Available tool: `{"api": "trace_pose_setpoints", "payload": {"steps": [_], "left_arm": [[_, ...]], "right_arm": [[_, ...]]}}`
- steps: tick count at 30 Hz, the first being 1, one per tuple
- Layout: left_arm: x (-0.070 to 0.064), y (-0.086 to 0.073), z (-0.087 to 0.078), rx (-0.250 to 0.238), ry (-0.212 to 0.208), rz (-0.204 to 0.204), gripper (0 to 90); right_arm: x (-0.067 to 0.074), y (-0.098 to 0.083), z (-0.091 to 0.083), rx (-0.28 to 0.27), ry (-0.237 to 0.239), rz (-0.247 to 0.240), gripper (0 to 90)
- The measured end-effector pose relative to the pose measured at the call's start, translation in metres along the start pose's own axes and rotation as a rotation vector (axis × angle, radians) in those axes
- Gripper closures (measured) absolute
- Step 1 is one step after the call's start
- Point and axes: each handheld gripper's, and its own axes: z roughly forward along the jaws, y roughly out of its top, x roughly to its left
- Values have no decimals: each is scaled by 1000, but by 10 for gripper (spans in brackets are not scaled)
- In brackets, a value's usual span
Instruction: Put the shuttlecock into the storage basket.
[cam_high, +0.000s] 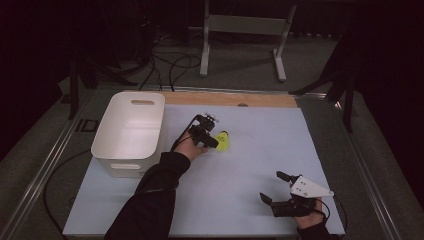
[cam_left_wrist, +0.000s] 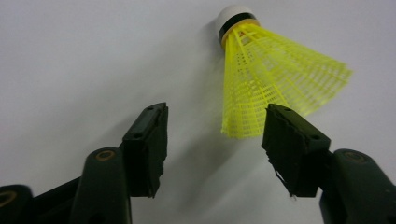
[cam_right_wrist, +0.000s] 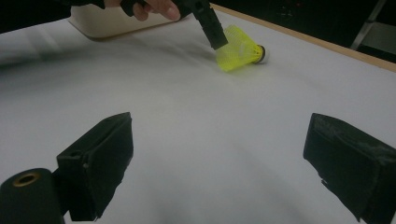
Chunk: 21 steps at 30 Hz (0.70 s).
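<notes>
**Ana:** Dark room all round, cables on the floor behind, and a pale sheet (cam_high: 240, 165) covering the table. What have we got on it?

**Ben:** Yellow shuttlecock (cam_high: 223, 141) lying on its side near the middle of the sheet, white cork tip pointing away from the person. White bin (cam_high: 131, 131) stands at the left edge, well apart from it.

**Ana:** And the left gripper (cam_high: 209, 140)?

**Ben:** Right at the shuttlecock, reaching in from the bin side. From the left gripper view its jaws are partly spread, with the skirt's open rim just ahead of the gap, nearer the right-hand jaw. The pads press on nothing; daylight shows either side.

**Ana:** So no pinch.

**Ben:** None. From the right gripper view one black jaw sits over the skirt's near edge; whether it touches, I cannot tell.

**Ana:** The right gripper (cam_high: 270, 192)?

**Ben:** Down at the near right corner, low over the sheet, jaws spread wide, nothing between them, far from the shuttlecock.
</notes>
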Motion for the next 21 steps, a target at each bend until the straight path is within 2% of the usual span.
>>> {"api": "trace_pose_setpoints", "payload": {"steps": [5, 13, 16, 18, 21], "left_arm": [[0, 3, 5, -14, -5, -10, 487], [-6, 8, 11, 2, -41, 14, 680], [-7, 9, 13, 13, -34, 16, 781], [-7, 9, 13, 10, -49, 9, 858], [-8, 10, 11, 20, -61, 21, 887]], "right_arm": [[0, 0, 0, 1, 2, 2, 82], [-1, 0, -1, 3, 3, 7, 83], [0, 0, -1, 1, 2, 4, 83], [-1, 0, -1, 2, 3, 7, 83], [-1, -1, -1, 5, 3, 6, 83]]}}
